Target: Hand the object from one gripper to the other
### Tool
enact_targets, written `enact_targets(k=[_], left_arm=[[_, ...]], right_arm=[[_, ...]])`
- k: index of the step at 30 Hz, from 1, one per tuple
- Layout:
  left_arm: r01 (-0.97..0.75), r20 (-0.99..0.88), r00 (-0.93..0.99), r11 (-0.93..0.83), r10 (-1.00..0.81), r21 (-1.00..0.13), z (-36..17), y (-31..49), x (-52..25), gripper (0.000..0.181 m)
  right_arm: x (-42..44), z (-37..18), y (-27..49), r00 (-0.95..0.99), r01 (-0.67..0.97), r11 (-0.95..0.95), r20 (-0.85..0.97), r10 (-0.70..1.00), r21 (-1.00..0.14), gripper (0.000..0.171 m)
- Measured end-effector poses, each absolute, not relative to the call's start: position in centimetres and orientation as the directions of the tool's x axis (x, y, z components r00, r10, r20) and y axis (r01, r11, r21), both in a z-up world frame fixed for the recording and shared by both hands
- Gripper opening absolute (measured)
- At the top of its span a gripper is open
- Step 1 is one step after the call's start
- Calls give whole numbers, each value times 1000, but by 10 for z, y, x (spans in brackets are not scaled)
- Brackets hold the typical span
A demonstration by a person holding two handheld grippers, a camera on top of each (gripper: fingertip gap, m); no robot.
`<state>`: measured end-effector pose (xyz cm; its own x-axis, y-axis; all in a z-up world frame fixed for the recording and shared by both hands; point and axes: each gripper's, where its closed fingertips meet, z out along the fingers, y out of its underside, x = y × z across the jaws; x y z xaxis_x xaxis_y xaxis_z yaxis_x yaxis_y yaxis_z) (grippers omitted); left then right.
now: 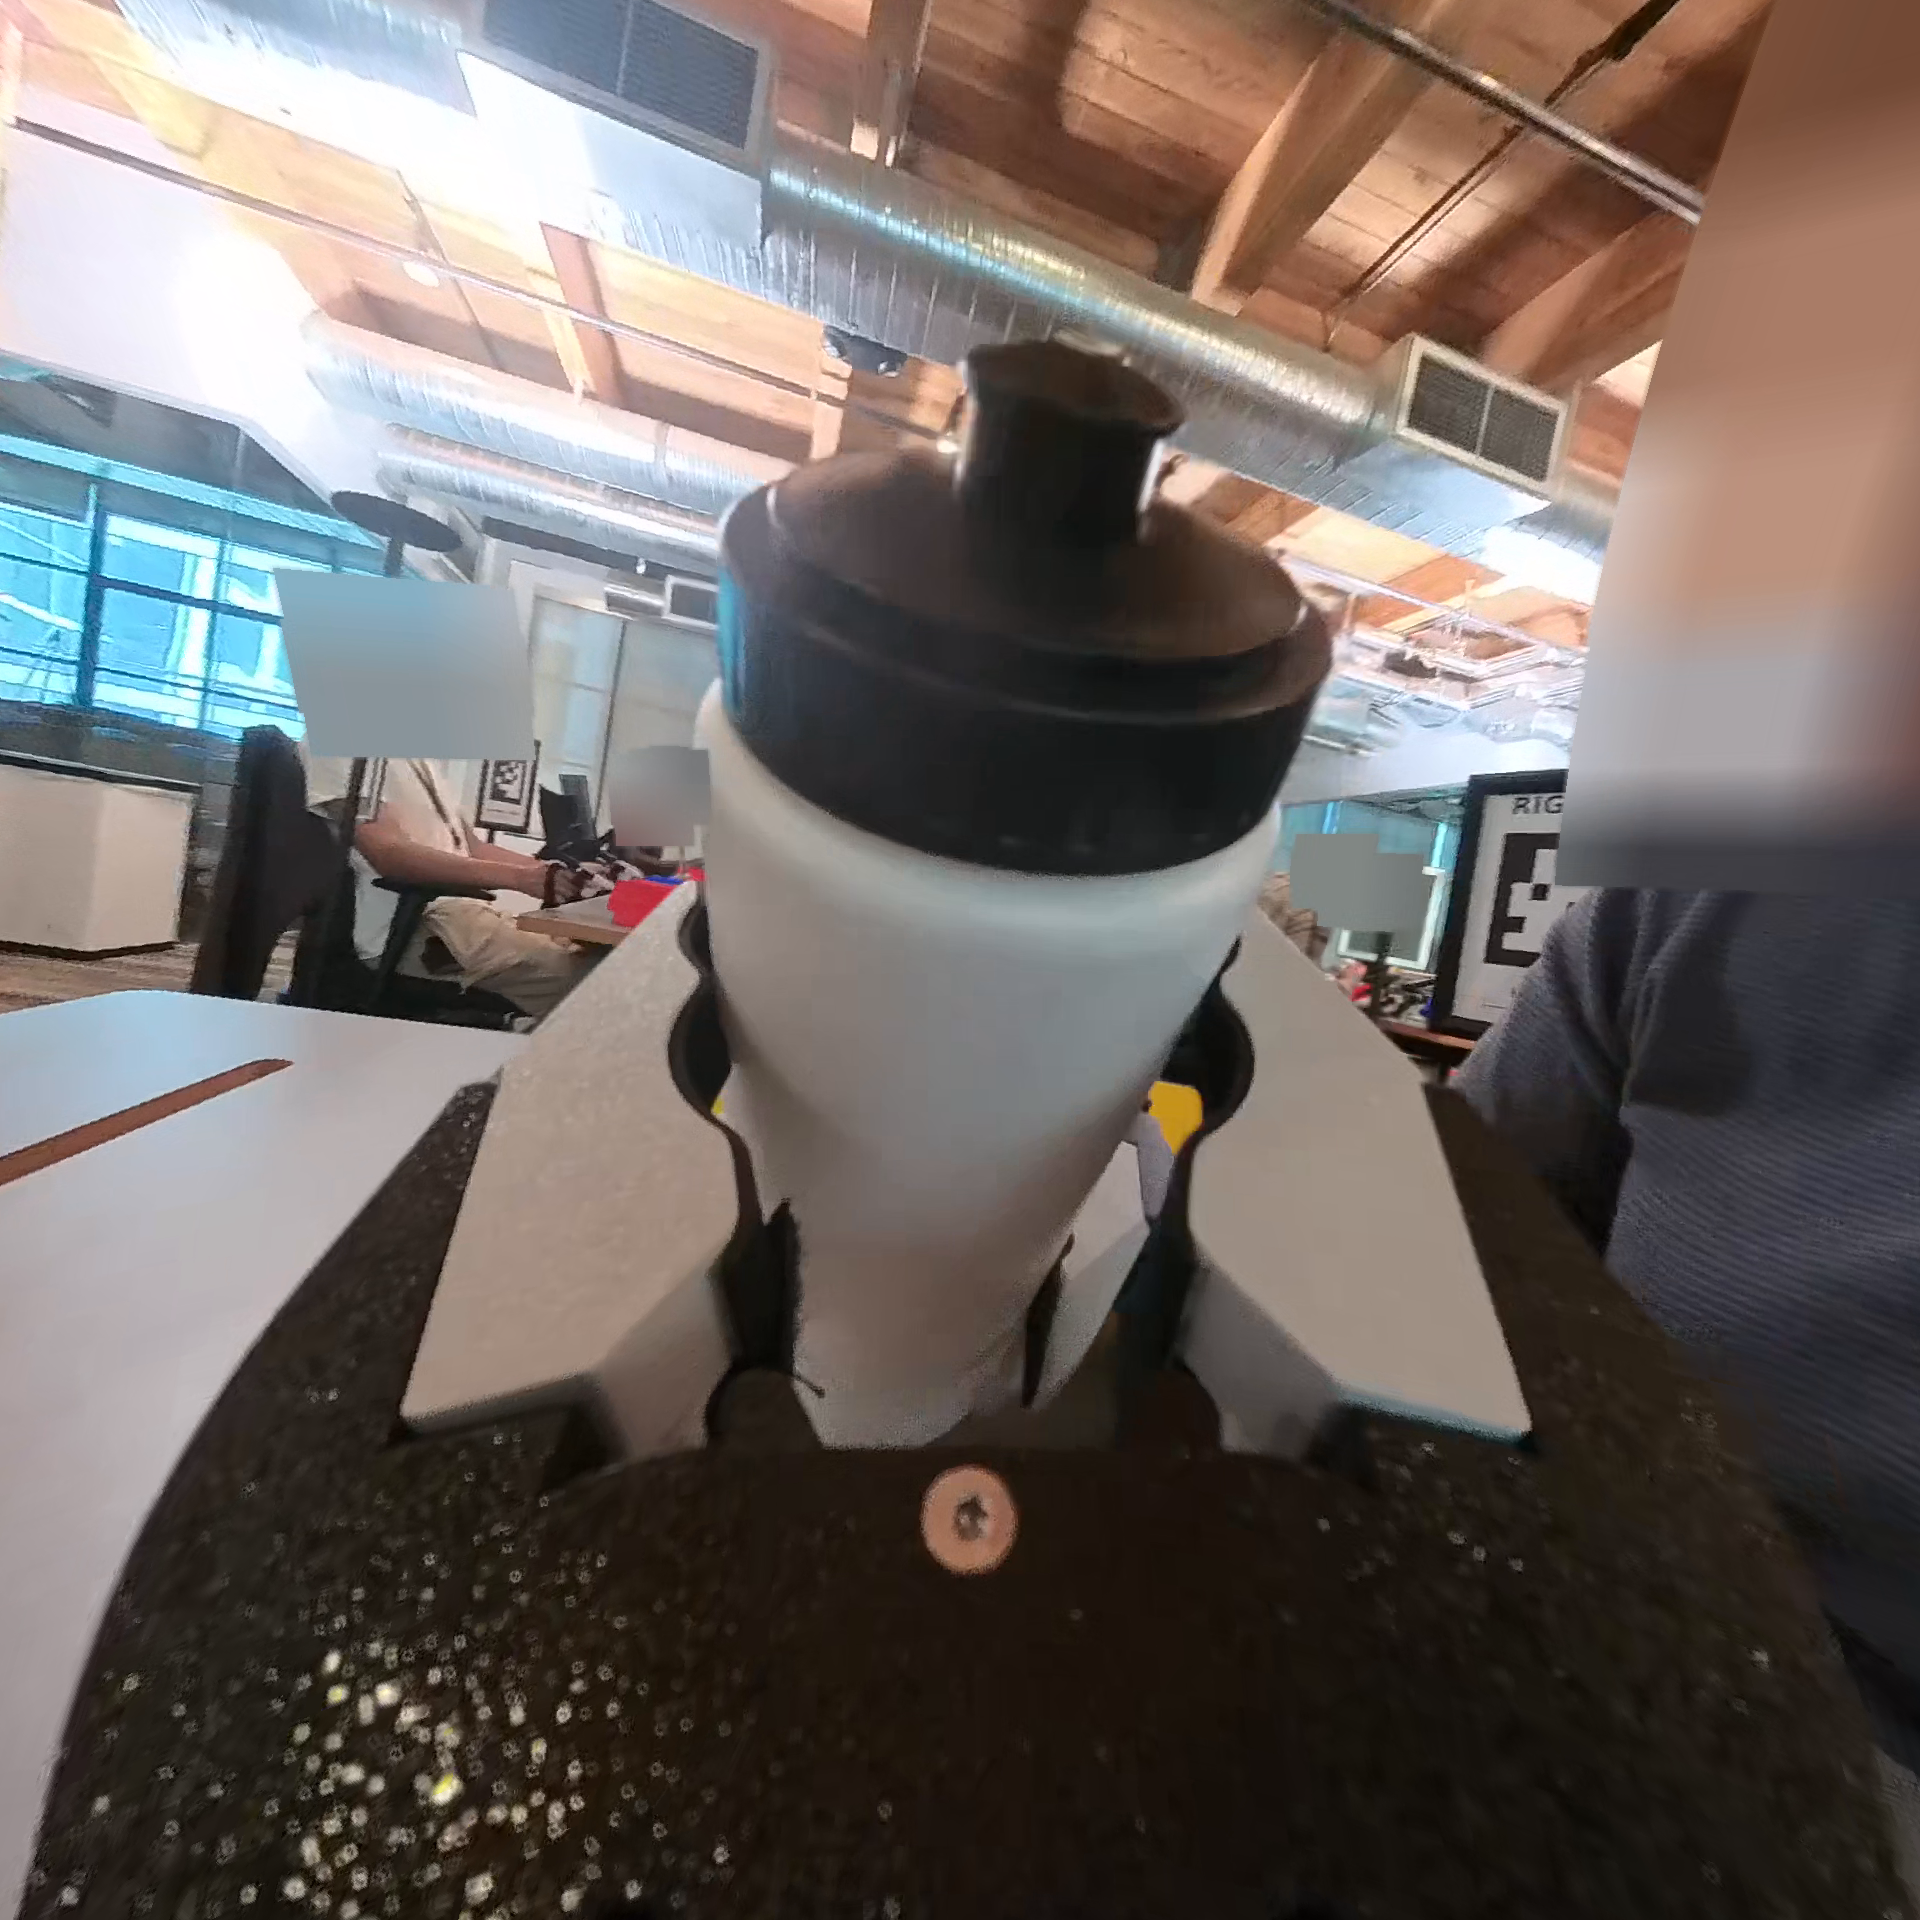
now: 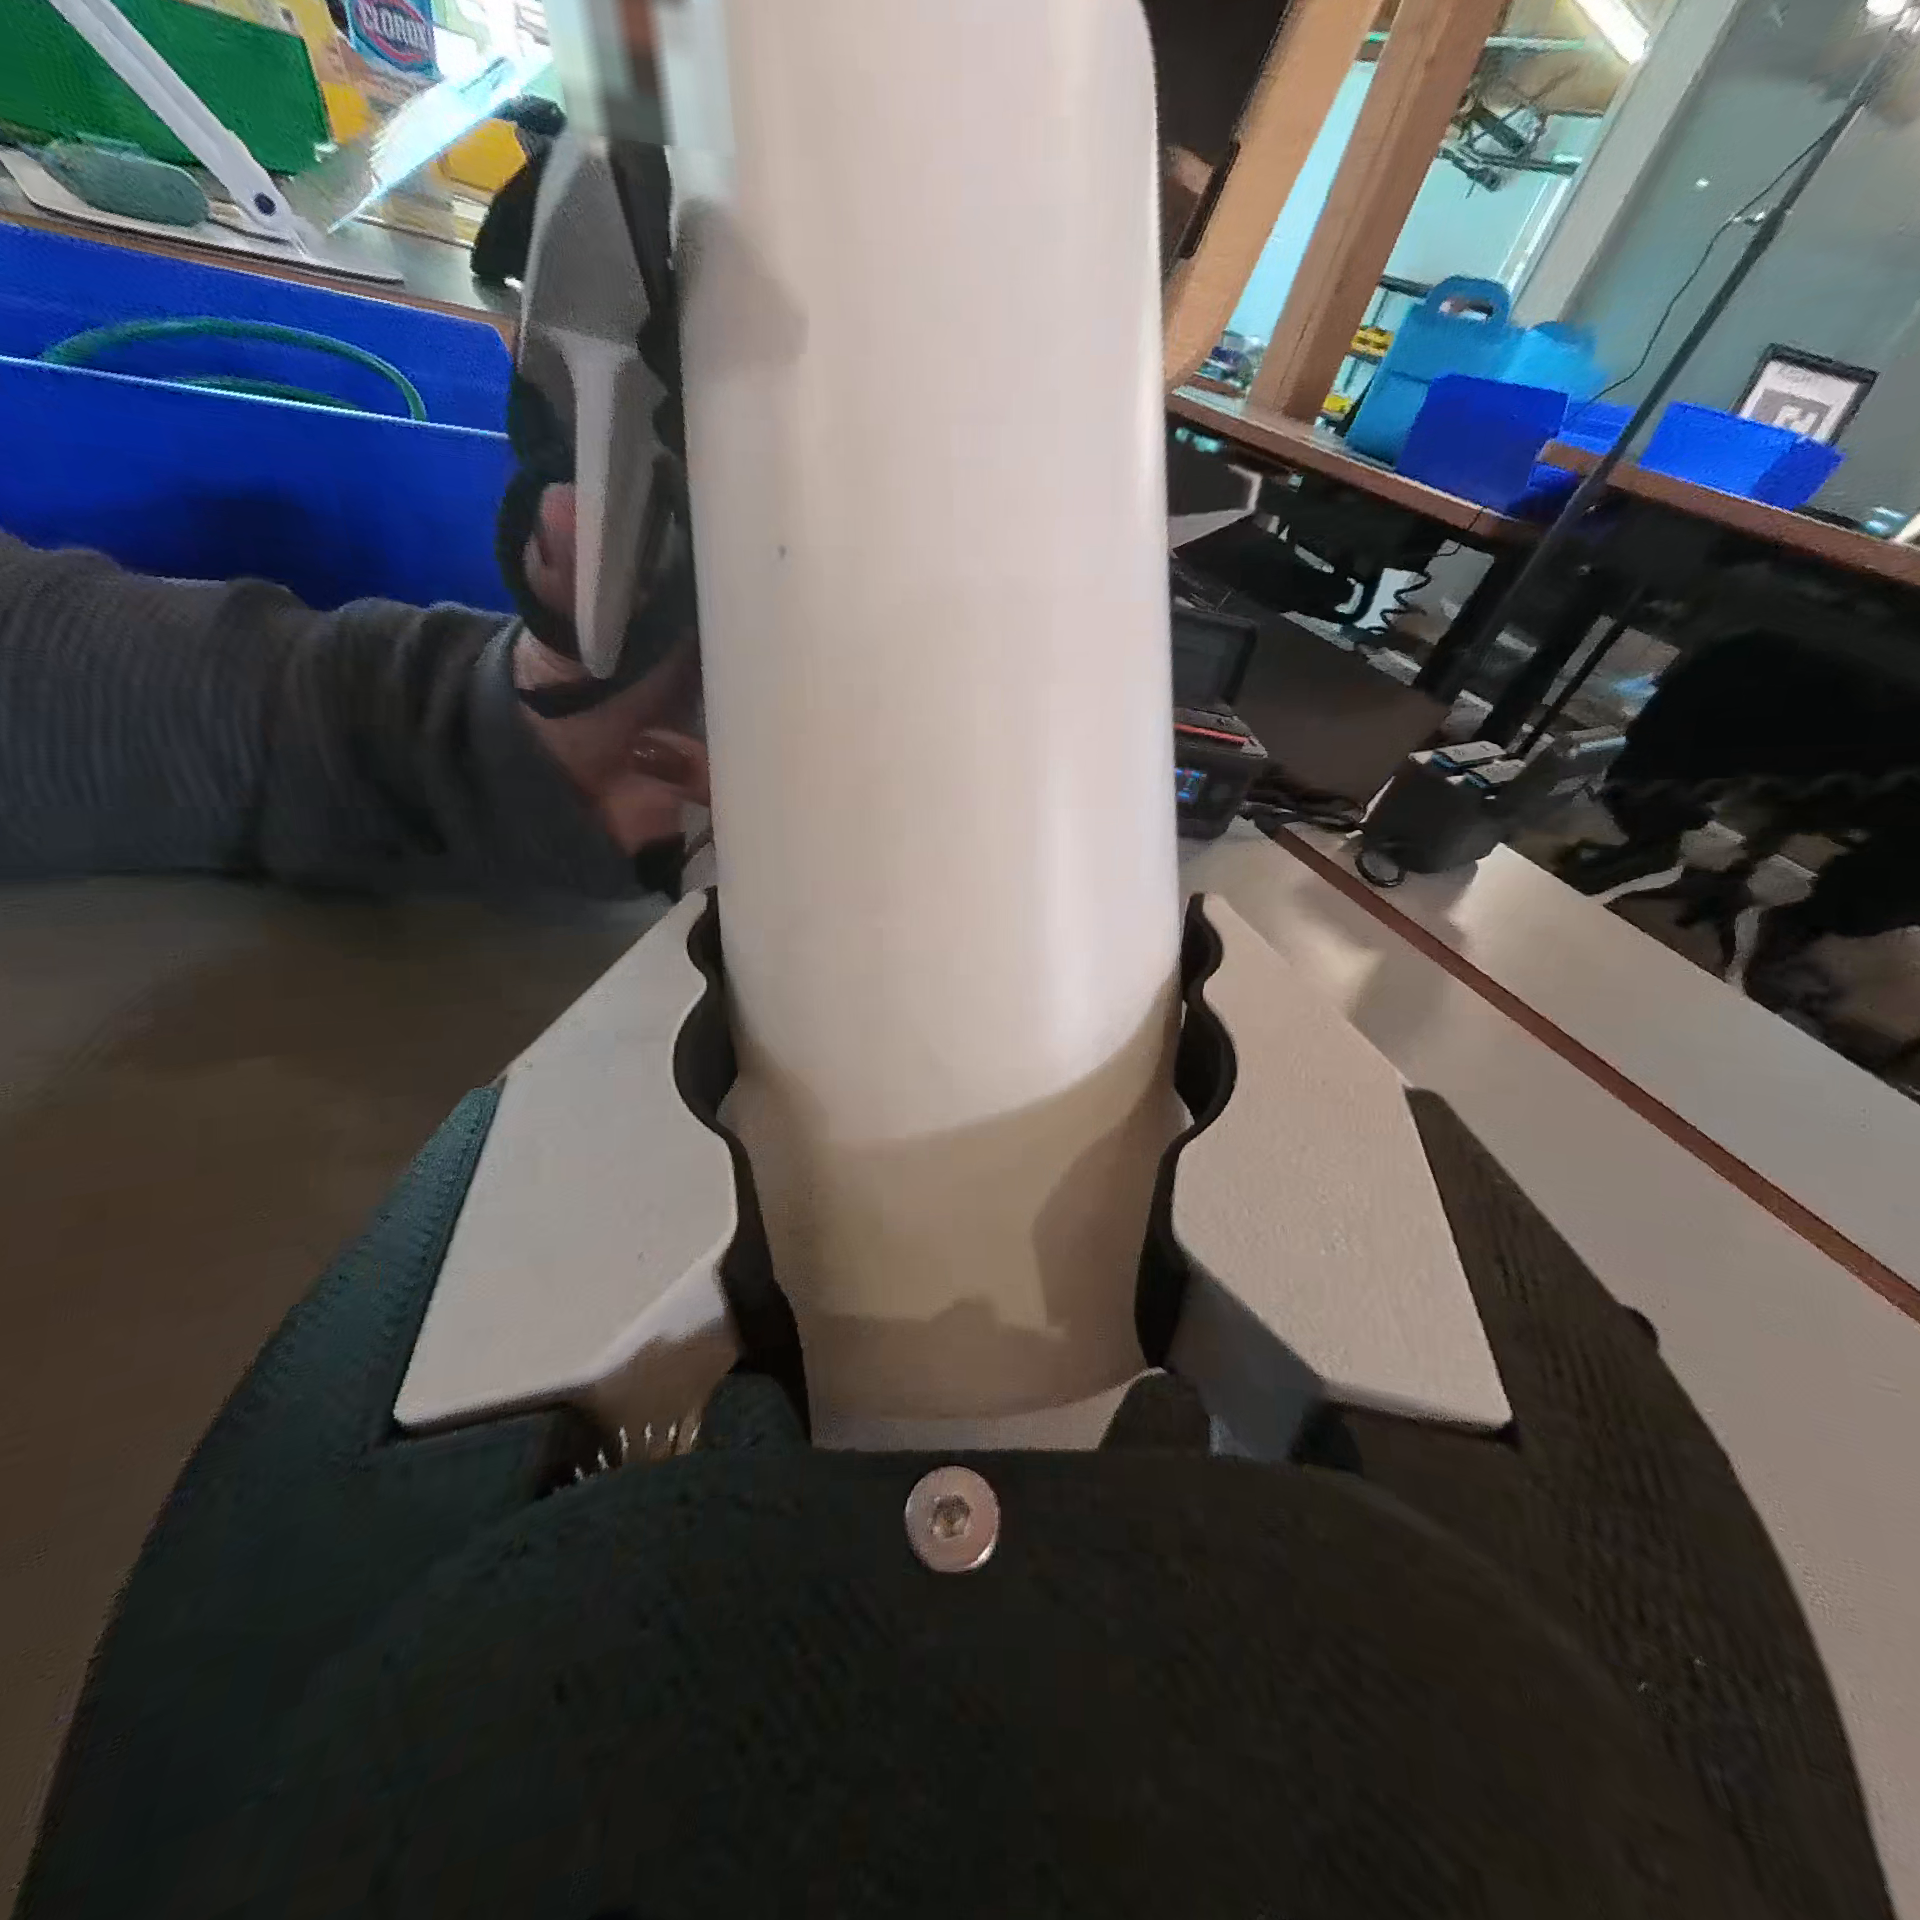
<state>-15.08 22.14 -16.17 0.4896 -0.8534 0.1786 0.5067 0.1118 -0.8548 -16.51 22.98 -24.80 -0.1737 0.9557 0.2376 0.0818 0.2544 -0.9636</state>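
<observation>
Right gripper (image 2: 961, 1039) jaws clamp white bottle (image 2: 935, 540) base; left gripper (image 1: 966, 1049) jaws hold upper body below black cap (image 1: 1013, 665). Advice: confirm one grip firm, then release other slowly.

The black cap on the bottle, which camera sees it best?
The left wrist view: the black cap with its spout fills the middle, atop the white bottle. The right wrist view shows only the bottle's white body; the cap is out of frame.
</observation>
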Motion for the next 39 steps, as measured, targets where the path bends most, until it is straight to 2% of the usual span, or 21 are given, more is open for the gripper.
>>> enact_targets(k=[3, 6, 10, 13, 14, 15, 17, 20, 23, 25, 27, 30, 32, 34, 37, 39], left_arm=[[491, 176, 583, 172, -793, -854, -160, 229, -160, 89], [379, 87, 636, 213, -766, -900, -163, 229, -151, 88], [296, 7, 627, 230, -779, -927, -166, 227, -128, 89], [322, 72, 645, 186, -761, -928, -168, 234, -135, 90], [339, 96, 661, 182, -744, -923, -168, 237, -140, 103], [342, 115, 693, 183, -712, -922, -169, 242, -148, 118], [303, 112, 773, 208, -624, -930, -174, 250, -165, 137], [162, 22, 874, 247, -486, -955, -184, 256, -185, 153], [-119, -198, 918, 238, -343, -964, -197, 260, -190, 157], [-398, -433, 867, 178, -248, -900, -213, 266, -188, 157], [-627, -631, 746, 96, -213, -773, -231, 271, -180, 152], [-846, -840, 534, -73, -97, -529, -247, 283, -188, 136], [-914, -933, 359, -204, -4, -351, -248, 287, -204, 125], [-927, -967, 253, -274, 42, -255, -250, 287, -214, 106], [-911, -946, 322, -260, 31, -319, -255, 287, -216, 104], [-845, -874, 484, -234, 46, -480, -251, 287, -219, 104]], right_arm=[[-166, -238, 244, -21, 29, 365, 364, 931, -931, 88], [-169, -237, 247, 56, 71, 531, 535, 843, -844, 95], [-173, -247, 246, 60, 137, 576, 588, 807, -805, 87], [-171, -244, 256, 111, 169, 581, 601, 791, -796, 86], [-168, -239, 266, 162, 199, 628, 657, 736, -752, 85], [-164, -235, 275, 199, 240, 682, 722, 662, -691, 85], [-154, -226, 295, 270, 341, 765, 836, 478, -547, 85], [-139, -220, 322, 219, 567, 799, 972, 86, -199, 85], [-134, -225, 333, 57, 663, 740, 978, -200, 112, 85], [-136, -229, 333, -5, 666, 716, 961, -276, 209, 85], [-139, -227, 328, -15, 656, 714, 950, -313, 246, 85], [-144, -219, 315, -9, 639, 712, 928, -372, 291, 86], [-146, -216, 309, -12, 635, 703, 915, -404, 319, 85], [-148, -219, 307, -22, 629, 702, 911, -413, 334, 85], [-152, -221, 300, 45, 585, 773, 942, -331, 244, 86], [-151, -207, 288, 168, 527, 840, 953, -251, 128, 87]])
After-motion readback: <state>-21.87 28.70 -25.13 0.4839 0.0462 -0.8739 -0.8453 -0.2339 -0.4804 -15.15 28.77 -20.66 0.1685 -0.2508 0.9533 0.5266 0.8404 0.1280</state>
